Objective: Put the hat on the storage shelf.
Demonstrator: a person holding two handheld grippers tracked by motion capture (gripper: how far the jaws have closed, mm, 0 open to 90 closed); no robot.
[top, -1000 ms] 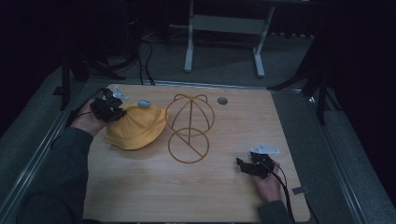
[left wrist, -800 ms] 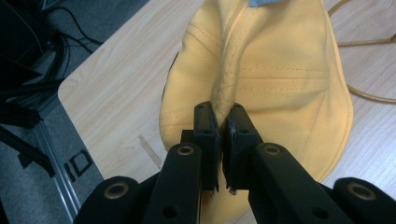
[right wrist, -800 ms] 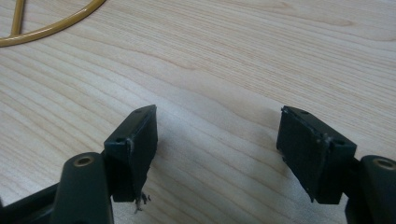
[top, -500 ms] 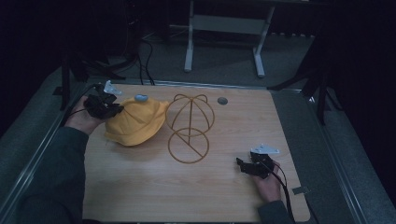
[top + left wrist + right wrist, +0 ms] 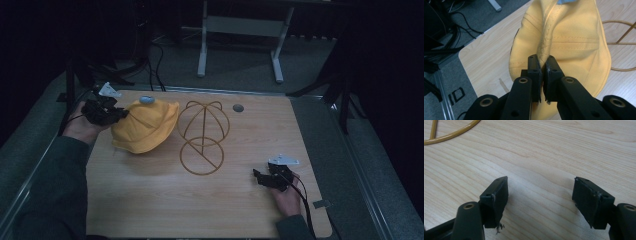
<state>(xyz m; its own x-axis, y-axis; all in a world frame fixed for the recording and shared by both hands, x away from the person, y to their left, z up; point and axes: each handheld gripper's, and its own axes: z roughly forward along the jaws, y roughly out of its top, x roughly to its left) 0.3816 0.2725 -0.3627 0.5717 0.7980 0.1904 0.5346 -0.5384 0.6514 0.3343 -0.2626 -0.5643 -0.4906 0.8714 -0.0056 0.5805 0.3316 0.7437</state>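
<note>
right gripper [image 5: 261,177] rests near the table's [image 5: 150,205] front edge, jaws apart, empty. farther back, left gripper [image 5: 543,68] is clamped on a seam fold of the yellow cap [image 5: 145,125], beside the wire hat stand [image 5: 202,132]. cap looks soft, light; seam grip seems sound.

Premises appear to be a lab or recording workspace, dimly lit. A bare wood-grain tabletop [image 5: 150,200] sits inside a metal frame rail [image 5: 30,185]. Grey carpeted floor [image 5: 240,75] surrounds it. Black cables [image 5: 155,70] trail across the floor behind, beside the white legs of a stand [image 5: 202,45].
</note>
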